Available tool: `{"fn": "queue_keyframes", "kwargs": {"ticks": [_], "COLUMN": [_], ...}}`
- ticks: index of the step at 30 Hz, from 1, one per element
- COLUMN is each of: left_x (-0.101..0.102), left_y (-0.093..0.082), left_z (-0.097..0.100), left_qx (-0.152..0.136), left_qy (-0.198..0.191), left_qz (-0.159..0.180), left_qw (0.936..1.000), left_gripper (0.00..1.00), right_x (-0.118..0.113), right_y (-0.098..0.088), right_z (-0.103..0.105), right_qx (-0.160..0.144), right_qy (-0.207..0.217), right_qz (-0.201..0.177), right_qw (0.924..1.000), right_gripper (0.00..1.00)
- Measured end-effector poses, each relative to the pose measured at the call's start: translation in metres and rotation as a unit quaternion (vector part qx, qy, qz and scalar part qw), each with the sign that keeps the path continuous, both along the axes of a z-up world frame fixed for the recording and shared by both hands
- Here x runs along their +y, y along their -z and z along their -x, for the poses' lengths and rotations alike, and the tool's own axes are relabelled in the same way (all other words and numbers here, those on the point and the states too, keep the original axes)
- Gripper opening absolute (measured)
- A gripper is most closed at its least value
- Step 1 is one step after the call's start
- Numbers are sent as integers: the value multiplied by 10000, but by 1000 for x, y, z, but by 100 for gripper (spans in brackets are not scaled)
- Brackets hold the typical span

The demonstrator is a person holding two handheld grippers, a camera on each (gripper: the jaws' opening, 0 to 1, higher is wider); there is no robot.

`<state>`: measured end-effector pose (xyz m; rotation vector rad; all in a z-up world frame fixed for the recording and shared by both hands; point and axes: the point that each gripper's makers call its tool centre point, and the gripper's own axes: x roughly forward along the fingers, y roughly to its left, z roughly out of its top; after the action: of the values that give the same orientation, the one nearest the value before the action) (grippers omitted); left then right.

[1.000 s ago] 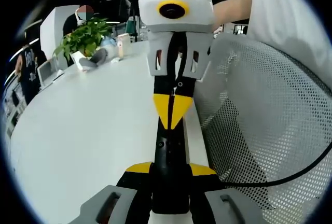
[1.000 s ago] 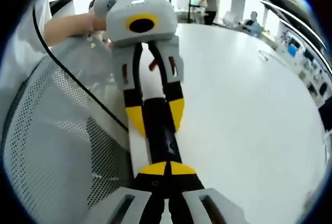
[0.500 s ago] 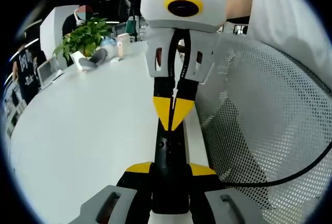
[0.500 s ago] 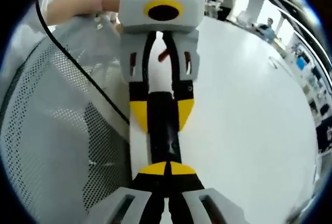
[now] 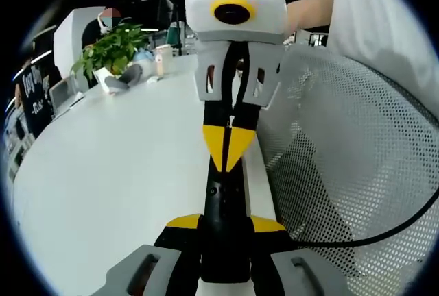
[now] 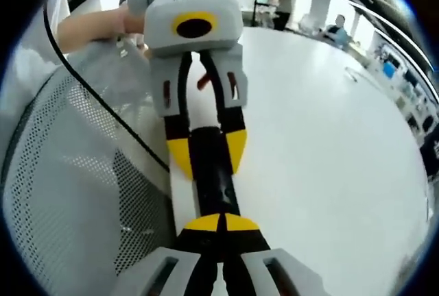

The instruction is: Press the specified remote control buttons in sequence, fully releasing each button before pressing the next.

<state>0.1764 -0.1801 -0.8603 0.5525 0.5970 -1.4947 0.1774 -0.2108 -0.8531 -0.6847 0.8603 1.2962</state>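
Both grippers grip a slim black remote control [image 5: 225,207] end to end — left gripper [image 5: 226,222] and right gripper [image 6: 219,222] each closed on it over the white table [image 5: 123,166]; no button press visible, sequence apparently pending.

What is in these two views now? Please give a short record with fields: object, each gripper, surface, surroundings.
object: black remote, long and narrow, above the table edge
left gripper: jaws closed on the near end of the remote
right gripper: jaws together, tips at the remote's top face; contact cannot be confirmed
surface: white table
surroundings: mesh chair back beside the table, potted plant at its far end
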Motion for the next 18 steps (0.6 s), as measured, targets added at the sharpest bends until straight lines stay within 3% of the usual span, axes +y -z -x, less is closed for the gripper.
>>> {"fn": "queue_keyframes", "kwargs": {"ticks": [9, 18], "left_x": [0, 0], "left_y": [0, -1], "left_z": [-1, 0], "left_qx": [4, 8], "left_qy": [-3, 2], "left_qz": [5, 3], "left_qw": [10000, 10000], "left_gripper": [24, 24], "right_x": [-1, -14], "right_y": [-1, -1], "right_z": [1, 2], "right_qx": [116, 116], "right_qy": [-248, -158], "right_qz": [111, 232], "right_qw": [9996, 9995], "right_gripper": [0, 0]}}
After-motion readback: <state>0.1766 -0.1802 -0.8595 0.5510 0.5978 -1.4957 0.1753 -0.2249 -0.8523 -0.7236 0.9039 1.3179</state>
